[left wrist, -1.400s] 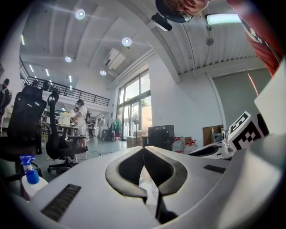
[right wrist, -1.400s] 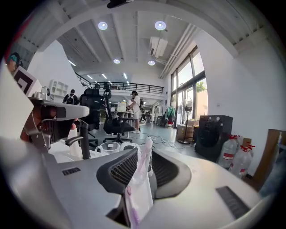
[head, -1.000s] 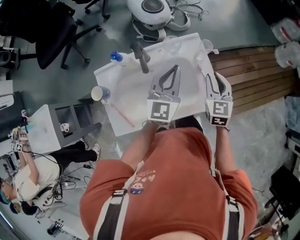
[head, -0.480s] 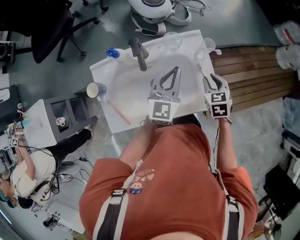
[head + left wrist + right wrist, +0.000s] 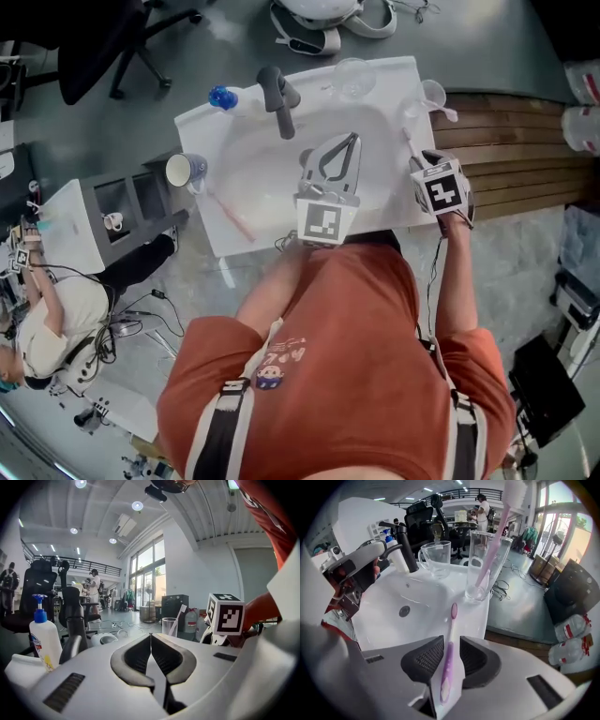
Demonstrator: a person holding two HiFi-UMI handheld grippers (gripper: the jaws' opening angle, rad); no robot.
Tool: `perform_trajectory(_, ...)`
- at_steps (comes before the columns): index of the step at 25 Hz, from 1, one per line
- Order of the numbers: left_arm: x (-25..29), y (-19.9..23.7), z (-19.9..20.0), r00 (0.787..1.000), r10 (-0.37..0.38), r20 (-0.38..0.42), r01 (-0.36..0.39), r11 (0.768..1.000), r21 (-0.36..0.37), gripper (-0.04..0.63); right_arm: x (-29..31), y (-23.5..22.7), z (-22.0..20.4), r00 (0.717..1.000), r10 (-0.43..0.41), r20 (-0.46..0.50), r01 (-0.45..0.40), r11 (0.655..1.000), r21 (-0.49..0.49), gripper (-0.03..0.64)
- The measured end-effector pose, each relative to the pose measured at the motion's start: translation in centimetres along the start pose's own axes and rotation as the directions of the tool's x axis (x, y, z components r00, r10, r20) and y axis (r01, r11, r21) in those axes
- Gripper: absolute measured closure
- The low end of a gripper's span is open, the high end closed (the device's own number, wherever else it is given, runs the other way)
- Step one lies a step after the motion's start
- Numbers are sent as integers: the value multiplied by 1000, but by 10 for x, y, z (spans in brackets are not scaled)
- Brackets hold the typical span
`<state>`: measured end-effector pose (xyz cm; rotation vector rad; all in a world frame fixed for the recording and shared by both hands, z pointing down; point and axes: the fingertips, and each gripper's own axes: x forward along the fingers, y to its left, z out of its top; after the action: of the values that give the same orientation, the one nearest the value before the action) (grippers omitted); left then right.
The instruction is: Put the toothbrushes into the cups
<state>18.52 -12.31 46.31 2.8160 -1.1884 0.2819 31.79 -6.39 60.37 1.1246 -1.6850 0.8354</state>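
Along the right rim of the white counter (image 5: 474,619), just short of where it drops off to the floor, a slim lilac toothbrush (image 5: 448,663) lies flat with its oval head pointing toward the back. Your right hand-held gripper (image 5: 449,639) straddles the handle: the ribbed black pads stand apart on either side, with a sliver of gap at the right pad, so nothing is clamped. Straight ahead of the brush head, near the back right corner and close to the same edge, stands a tall clear cup (image 5: 486,559). It is smooth-walled and cylindrical, and a pale pink toothbrush (image 5: 493,543) leans in it, bristles up. Just left of it sits a squat clear cup (image 5: 436,557) with a handle. You have open room to your left over the glossy, rounded basin (image 5: 417,595) with its small round drain (image 5: 404,611), and the dark matte faucet (image 5: 406,548) arches over its far side. Your left hand-held gripper (image 5: 150,637) hovers over the basin with its jaws together and nothing between them. On the counter's left rim a coral-pink toothbrush (image 5: 230,214) lies slantwise, near a mug (image 5: 183,171) beside the left corner. A white pump bottle (image 5: 44,641) with a blue top stands at the back left.
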Motion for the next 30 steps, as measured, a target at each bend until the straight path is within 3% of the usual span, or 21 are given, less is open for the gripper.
perform_trajectory(7, 9, 11, -13, 999, 38, -35, -39, 999, -17, 575, 13, 1, 2, 996, 73, -47, -72, 997, 25, 511)
perform_trajectory(12, 13, 12, -16, 998, 46, -51, -46, 999, -17, 575, 14, -1, 1, 996, 75, -54, -74, 997, 23, 522)
perform_trajectory(14, 13, 11, -14, 998, 42, -55, -43, 999, -13, 575, 14, 1, -3, 992, 92, -84, -90, 995, 33, 569)
perform_trajectory(22, 16, 13, -7, 998, 55, -40, -55, 998, -1, 575, 14, 7, -6, 985, 102, -142, -102, 995, 7, 574)
perform_trajectory(30, 19, 11, -3, 996, 73, -52, -73, 997, 2, 575, 9, 30, 21, 988, 154, -7, -154, 988, -32, 574)
